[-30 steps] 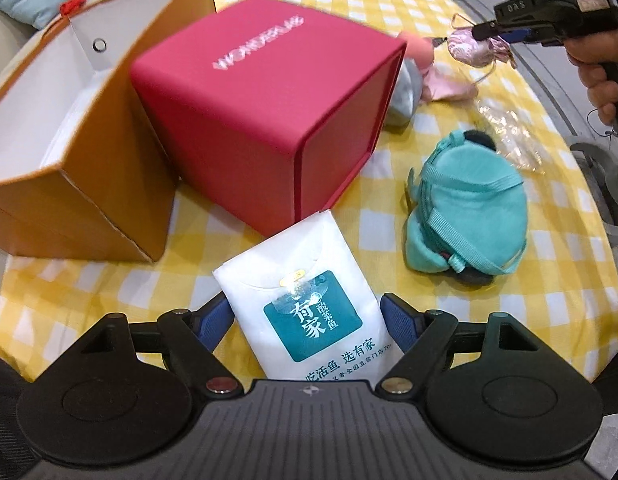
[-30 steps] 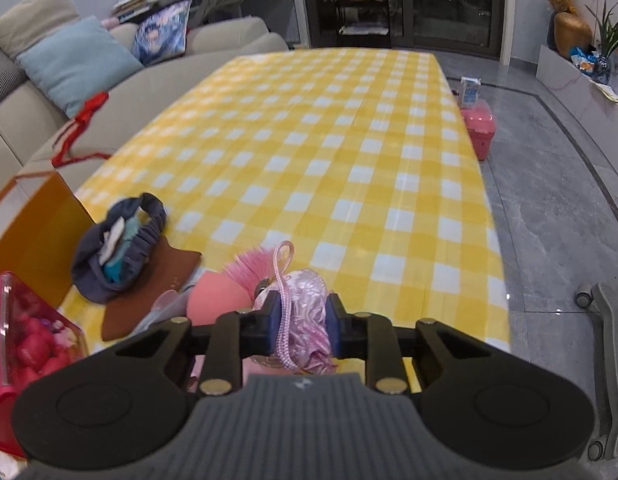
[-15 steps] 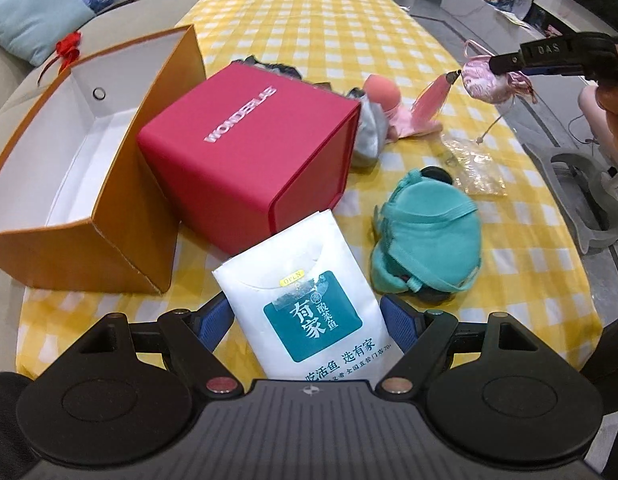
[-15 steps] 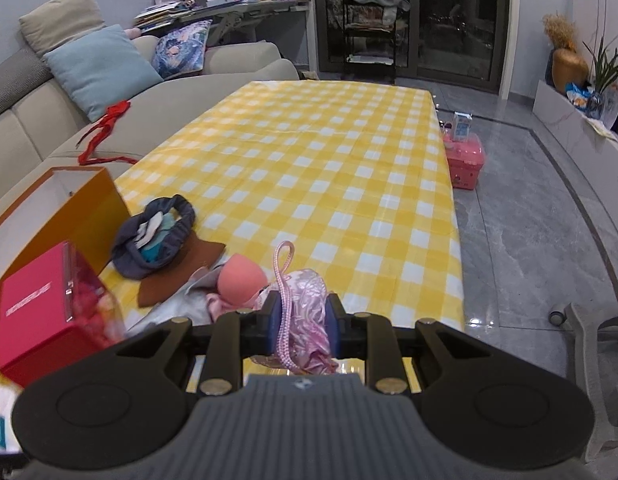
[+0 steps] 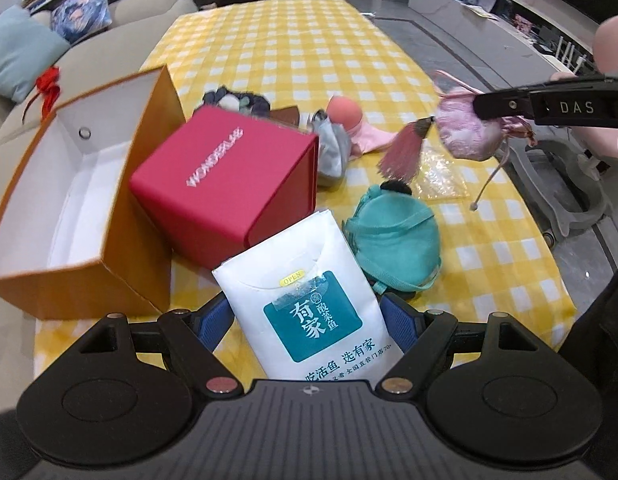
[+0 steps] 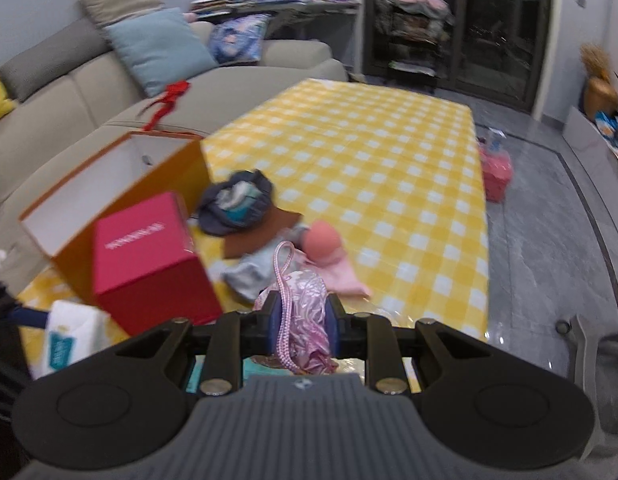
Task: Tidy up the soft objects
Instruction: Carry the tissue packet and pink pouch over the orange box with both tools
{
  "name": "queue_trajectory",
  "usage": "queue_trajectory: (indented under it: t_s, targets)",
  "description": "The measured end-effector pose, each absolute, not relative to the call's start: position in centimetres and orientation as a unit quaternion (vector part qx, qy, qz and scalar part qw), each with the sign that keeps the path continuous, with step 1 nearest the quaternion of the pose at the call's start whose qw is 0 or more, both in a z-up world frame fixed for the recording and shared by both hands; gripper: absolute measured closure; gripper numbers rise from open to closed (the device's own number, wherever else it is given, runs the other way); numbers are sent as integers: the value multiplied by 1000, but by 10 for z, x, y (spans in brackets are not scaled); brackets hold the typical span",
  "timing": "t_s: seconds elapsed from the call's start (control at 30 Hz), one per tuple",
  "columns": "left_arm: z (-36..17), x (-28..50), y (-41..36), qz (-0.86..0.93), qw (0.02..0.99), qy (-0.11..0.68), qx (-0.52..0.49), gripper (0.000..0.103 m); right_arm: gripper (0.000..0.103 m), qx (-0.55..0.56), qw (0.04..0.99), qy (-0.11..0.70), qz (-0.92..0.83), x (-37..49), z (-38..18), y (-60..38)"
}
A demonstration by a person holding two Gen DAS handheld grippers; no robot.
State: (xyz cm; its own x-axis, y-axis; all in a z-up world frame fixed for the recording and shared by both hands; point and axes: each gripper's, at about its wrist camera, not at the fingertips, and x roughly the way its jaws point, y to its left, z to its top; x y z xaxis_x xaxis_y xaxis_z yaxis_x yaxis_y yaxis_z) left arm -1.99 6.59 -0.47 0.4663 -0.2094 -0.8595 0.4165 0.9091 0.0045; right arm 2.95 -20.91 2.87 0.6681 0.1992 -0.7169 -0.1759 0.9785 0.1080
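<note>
The tissue pack point(image 5: 309, 300), white with a teal label, sits clamped between the blue pads of the left gripper point(image 5: 308, 320), held up over the near edge of the yellow checked tablecloth point(image 5: 309, 52). Just past it on the cloth lies a teal fabric pouch point(image 5: 393, 244) with a strap. To its left stands a red box point(image 5: 225, 184), and beyond that, at the left edge of the tabletop, an open orange gift box point(image 5: 109, 200) with a white inside.

Off to the right, the right gripper point(image 6: 301, 320) is closed tight on a pink satin drawstring pouch point(image 6: 307, 312), carrying it in the air above the right side of the table; its pink tassel point(image 5: 403, 152) dangles over a clear plastic bag point(image 5: 439, 176).

Farther back on the cloth sit a grey cloth item point(image 5: 333, 148), a peach-coloured round soft thing on pink fabric point(image 5: 345, 114), a brown flat piece point(image 6: 261, 228) and a dark blue scrunched bundle point(image 6: 235, 200). A beige sofa point(image 6: 89, 92) with a light blue cushion point(image 6: 159, 48) stands behind.
</note>
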Motion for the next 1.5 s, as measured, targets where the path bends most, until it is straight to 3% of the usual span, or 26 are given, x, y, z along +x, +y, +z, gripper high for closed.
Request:
queue_trajectory:
  t_s: [0.9, 1.2, 1.5]
  targets:
    - [97, 81, 173, -148, 878, 425, 161, 11, 81, -46, 931, 305, 195, 91, 157, -39]
    - [84, 115, 212, -138, 870, 440, 174, 11, 81, -36, 926, 309, 211, 119, 166, 14]
    - [36, 133, 238, -165, 836, 484, 197, 11, 81, -17, 901, 369, 226, 134, 119, 57]
